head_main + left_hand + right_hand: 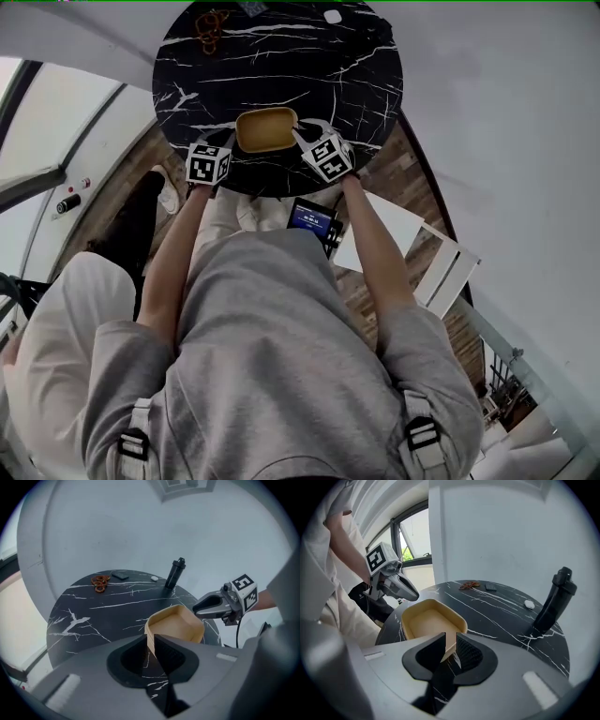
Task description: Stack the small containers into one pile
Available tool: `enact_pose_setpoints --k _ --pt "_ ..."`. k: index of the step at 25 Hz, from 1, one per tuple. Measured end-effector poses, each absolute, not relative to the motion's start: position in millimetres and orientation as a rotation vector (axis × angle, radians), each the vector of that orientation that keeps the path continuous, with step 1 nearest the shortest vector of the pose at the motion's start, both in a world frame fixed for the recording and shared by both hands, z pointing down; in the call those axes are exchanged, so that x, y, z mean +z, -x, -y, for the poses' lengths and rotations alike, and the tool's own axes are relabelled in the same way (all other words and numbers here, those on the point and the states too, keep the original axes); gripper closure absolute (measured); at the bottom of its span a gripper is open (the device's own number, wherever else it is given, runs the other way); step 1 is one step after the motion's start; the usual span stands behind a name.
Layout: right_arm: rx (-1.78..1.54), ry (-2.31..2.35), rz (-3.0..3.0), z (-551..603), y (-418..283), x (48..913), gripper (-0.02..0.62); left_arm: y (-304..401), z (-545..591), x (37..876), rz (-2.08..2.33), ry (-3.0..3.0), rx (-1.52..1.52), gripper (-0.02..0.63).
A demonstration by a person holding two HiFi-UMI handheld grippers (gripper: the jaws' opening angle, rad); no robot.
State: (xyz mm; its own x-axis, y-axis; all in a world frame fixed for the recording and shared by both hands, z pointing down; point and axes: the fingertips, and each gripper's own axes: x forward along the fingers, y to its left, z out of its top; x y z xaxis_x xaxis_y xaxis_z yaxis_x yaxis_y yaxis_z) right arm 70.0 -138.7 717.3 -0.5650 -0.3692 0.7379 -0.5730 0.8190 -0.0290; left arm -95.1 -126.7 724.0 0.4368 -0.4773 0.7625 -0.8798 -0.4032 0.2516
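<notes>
A stack of nested tan containers (265, 129) stands near the front edge of the round black marble table (281, 66). My left gripper (228, 142) is at the stack's left side. In the left gripper view my left gripper (150, 648) is shut on the layered near wall of the tan stack (177, 625). My right gripper (306, 133) is at the stack's right side. In the right gripper view my right gripper (450, 646) has the corner of the tan stack (429, 620) between its jaws, which stand a little apart from the wall.
A black bottle (175, 573) stands at the table's far side. Brown rings (99, 583), a small dark flat thing (120, 576) and a small white thing (154, 578) lie near the back edge. A phone (311, 218) rests on the person's lap, with a white chair (441, 267) to the right.
</notes>
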Motion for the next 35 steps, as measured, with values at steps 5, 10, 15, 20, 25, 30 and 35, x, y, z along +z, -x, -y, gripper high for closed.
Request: enact_pose_setpoints --k 5,10,15,20,25,30,35 --pt "0.328 -0.661 2.232 137.6 -64.4 722.7 0.512 86.7 123.7 735.9 1.082 -2.034 0.871 0.583" --pt "0.351 -0.708 2.245 138.9 -67.4 722.8 0.528 89.1 126.0 738.0 1.073 -2.018 0.879 0.583" --pt "0.326 -0.653 2.196 137.6 -63.4 709.5 0.446 82.7 132.7 705.4 1.077 -2.112 0.771 0.578" --pt "0.208 -0.843 2.422 154.9 -56.8 605.4 0.456 57.3 148.3 604.4 1.132 -2.418 0.594 0.58" --pt "0.123 -1.073 2.684 147.8 -63.1 480.1 0.462 24.1 139.9 480.8 1.13 -2.66 0.363 0.58" --pt "-0.03 -1.237 2.827 123.9 -70.8 379.3 0.466 13.3 116.5 396.6 1.214 -2.844 0.252 0.583" --pt "-0.023 -1.344 2.916 101.3 -80.3 331.7 0.488 0.6 95.3 368.1 1.219 -2.894 0.222 0.583"
